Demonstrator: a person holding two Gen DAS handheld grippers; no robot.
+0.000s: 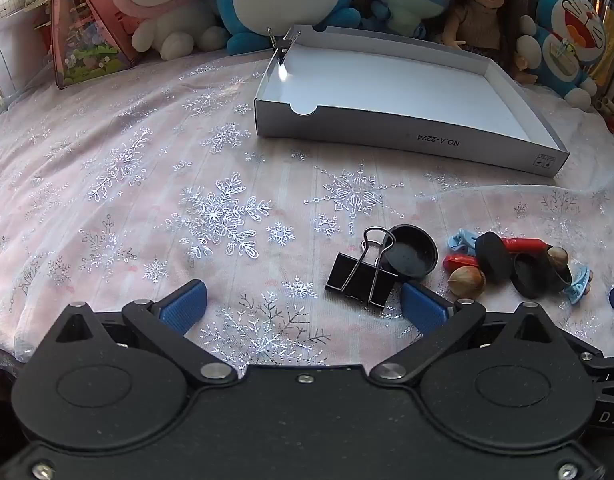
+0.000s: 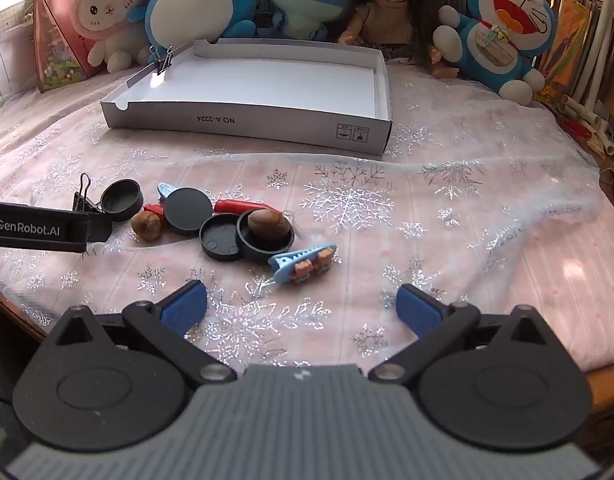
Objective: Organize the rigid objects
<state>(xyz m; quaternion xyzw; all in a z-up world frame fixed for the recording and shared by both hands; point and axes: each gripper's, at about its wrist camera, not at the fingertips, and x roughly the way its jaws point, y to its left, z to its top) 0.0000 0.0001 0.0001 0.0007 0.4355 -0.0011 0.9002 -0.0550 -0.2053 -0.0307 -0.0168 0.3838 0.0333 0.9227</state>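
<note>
A shallow grey box [image 1: 411, 132] [image 2: 247, 124] with a white floor lies at the back of the table, with a small binder clip [image 1: 282, 42] [image 2: 163, 62] on its left wall. Small items lie in a heap: a big black binder clip [image 1: 361, 280] [image 2: 85, 200], black round lids [image 1: 412, 251] [image 2: 122, 196], a walnut [image 1: 466, 282] [image 2: 146, 225], red pieces [image 1: 523, 245] [image 2: 239, 205] and a blue hair clip [image 2: 303, 262]. My left gripper [image 1: 305, 306] stands open just short of the big clip, nothing between its fingers. My right gripper [image 2: 303, 306] stands open near the hair clip, holding nothing.
Plush toys [image 2: 195, 4], a doll [image 2: 387, 8] and a pink case [image 2: 59, 52] line the back behind the box. Books [image 2: 579, 52] stand at the far right. The snowflake cloth [image 1: 147, 200] covers the table and wrinkles at the right [image 2: 507, 216]. The left gripper's body [image 2: 39, 226] juts in beside the heap.
</note>
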